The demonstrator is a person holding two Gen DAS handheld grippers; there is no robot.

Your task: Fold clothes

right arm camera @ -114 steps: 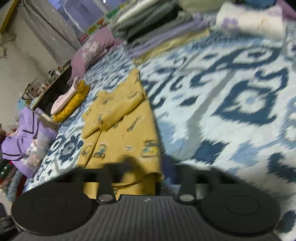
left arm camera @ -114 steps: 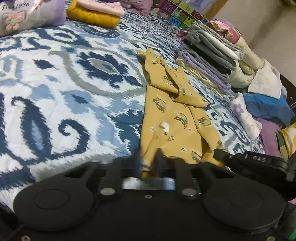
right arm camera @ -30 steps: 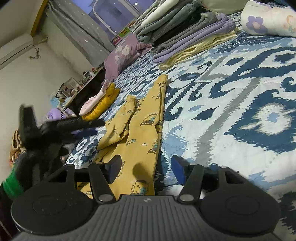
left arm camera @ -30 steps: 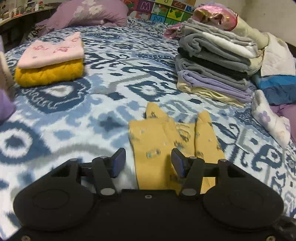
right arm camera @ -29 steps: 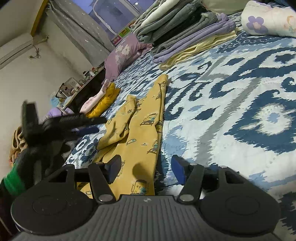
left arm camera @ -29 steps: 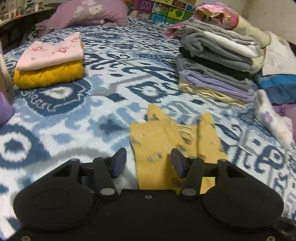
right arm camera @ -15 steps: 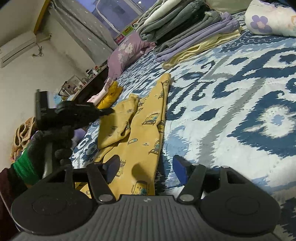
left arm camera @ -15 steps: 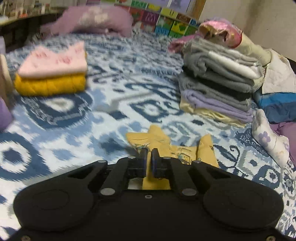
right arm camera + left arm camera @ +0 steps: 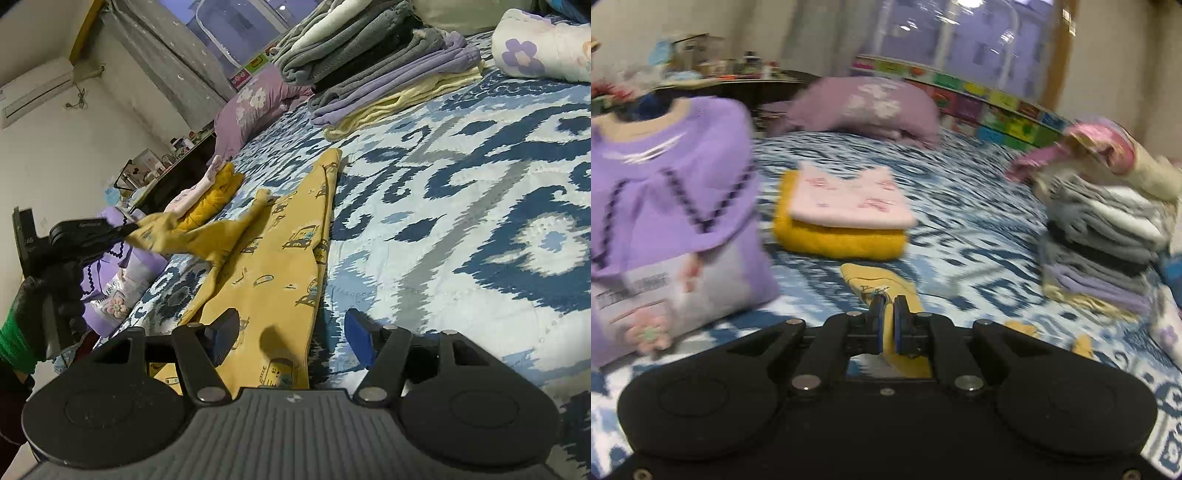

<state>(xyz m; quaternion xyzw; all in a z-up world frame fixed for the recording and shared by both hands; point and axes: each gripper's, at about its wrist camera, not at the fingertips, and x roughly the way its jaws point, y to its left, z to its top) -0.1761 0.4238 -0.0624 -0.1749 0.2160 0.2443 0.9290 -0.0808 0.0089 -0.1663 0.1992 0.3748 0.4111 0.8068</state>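
Mustard-yellow cotton printed with little vehicles is what I have in my left gripper [image 9: 886,308]: its jaws are pinched nearly together on a sleeve end of the yellow garment [image 9: 273,273], and in the right wrist view that sleeve [image 9: 195,230] hangs lifted off the bedspread [image 9: 461,206], stretched out toward the left while the body of the garment lies flat. Furthest left in my left wrist view a folded lilac sweater [image 9: 668,206] with a dark zigzag trim stands close beside me (its printed lettering is too blurred to read). Next along sits a folded pink top [image 9: 849,199] resting on a folded ochre knit [image 9: 838,240], well apart from the piece I hold. Behind them a lilac flowered pillow [image 9: 871,107] lies at the far edge of the blue-and-white patterned bedspread. Further right rises a tall stack of folded clothes [image 9: 1104,236] in grey, white, black, lavender and pale yellow, with a pink bundle [image 9: 1097,144] on top. My right gripper [image 9: 288,338] hovers low over the near hem of the garment, its jaws standing wide with nothing pressed between them; the cloth lies under the left finger, bare bedspread under the right one. At the left edge of that view, my gloved hand [image 9: 44,295] with a green cuff grips the left tool's handle.
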